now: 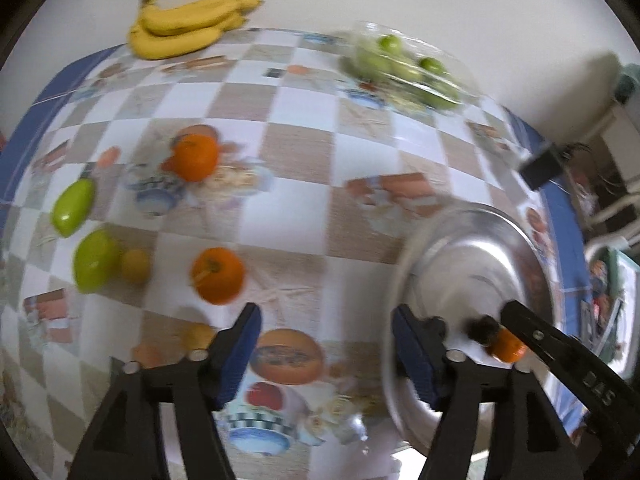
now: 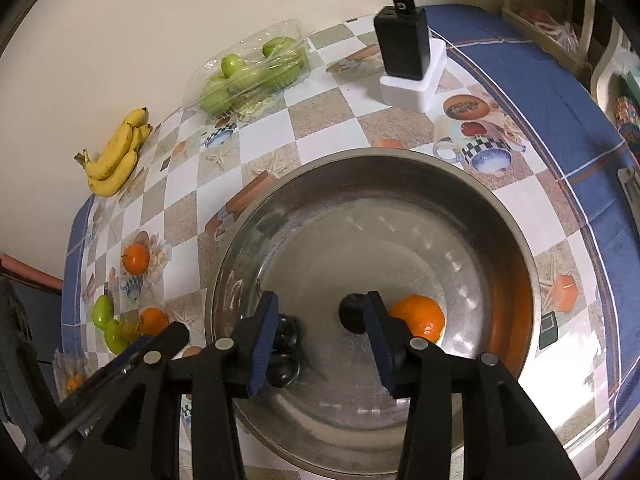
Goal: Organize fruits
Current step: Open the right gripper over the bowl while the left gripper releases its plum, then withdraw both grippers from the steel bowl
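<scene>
Fruits lie scattered: one orange [image 2: 420,317] and dark plums [image 2: 282,344] inside the steel bowl [image 2: 516,248], bananas [image 2: 116,156] at the surface's [image 2: 336,120] far edge. Both the left gripper [image 1: 326,344] and right gripper [image 2: 320,332] stand open, holding nothing.

Orange fruit [image 2: 418,316], checkered tablecloth [image 2: 320,120]

Domestic setting, most likely a home kitchen or dining corner. Bench [image 2: 540,92] covered by a printed oilcloth: checkered squares, blue border, pictures of cups and food. It is pushed against a plain cream wall [image 2: 100,40]. On it: loose bananas [image 2: 116,156], a clear plastic tub of green fruit [image 2: 252,76], oranges [image 1: 196,156], a steel bowl [image 2: 400,184]. A black charger [image 2: 404,42] with its cable sits on a white block. Pale chair frames [image 2: 600,60] stand beyond the far edge.
</scene>
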Demonstrator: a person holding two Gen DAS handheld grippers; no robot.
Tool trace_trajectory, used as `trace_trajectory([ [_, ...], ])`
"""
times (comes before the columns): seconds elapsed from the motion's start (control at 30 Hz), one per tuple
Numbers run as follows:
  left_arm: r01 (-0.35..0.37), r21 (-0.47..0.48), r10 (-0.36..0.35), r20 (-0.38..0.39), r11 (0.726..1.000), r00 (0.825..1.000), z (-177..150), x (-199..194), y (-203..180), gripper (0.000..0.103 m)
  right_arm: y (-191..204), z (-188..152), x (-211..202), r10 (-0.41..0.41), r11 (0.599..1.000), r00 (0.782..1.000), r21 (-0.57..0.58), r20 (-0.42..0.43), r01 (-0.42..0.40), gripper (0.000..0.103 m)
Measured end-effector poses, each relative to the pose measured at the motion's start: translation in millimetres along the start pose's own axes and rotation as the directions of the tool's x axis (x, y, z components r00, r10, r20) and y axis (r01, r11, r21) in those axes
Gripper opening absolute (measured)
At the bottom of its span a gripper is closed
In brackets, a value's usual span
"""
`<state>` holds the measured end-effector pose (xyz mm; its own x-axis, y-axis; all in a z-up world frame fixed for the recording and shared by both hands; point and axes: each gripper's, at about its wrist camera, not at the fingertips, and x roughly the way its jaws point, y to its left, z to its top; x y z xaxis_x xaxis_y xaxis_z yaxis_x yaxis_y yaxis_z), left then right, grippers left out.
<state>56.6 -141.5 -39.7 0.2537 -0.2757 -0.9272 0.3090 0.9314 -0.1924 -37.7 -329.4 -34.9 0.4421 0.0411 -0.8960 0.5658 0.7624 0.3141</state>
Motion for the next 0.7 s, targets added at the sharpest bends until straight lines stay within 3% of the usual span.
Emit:
trace_trajectory([
  [0.1,-0.029,-0.039,0.029,0.009,0.999,1.0,1,0,11,0.091,4,-1,3,-0.017,1.0,1.0,-0.02,-0.01,0.017,0.065],
  [0.2,-0.058,-0.058,0.06,0.024,0.997,0.998,2,0,18,0.101,7,-2,6,-0.034,0.999,0.999,-0.04,-0.021,0.034,0.065],
  [0.37,-0.092,-0.063,0.095,0.043,0.994,0.995,3,-2,23,0.103,12,-5,11,-0.088,0.993,0.996,-0.075,-0.03,0.086,0.075],
  [0.53,-0.121,-0.054,0.124,0.064,0.991,0.99,4,-4,26,0.103,18,-7,14,-0.133,0.985,0.991,-0.114,-0.023,0.13,0.077],
  [0.6,-0.139,-0.048,0.142,0.07,0.989,0.987,4,-6,27,0.103,19,-7,14,-0.146,0.982,0.989,-0.123,-0.016,0.143,0.097],
  [0.7,-0.147,-0.049,0.151,0.079,0.988,0.985,5,-8,29,0.103,20,-7,13,-0.16,0.978,0.987,-0.138,0.007,0.16,0.098],
])
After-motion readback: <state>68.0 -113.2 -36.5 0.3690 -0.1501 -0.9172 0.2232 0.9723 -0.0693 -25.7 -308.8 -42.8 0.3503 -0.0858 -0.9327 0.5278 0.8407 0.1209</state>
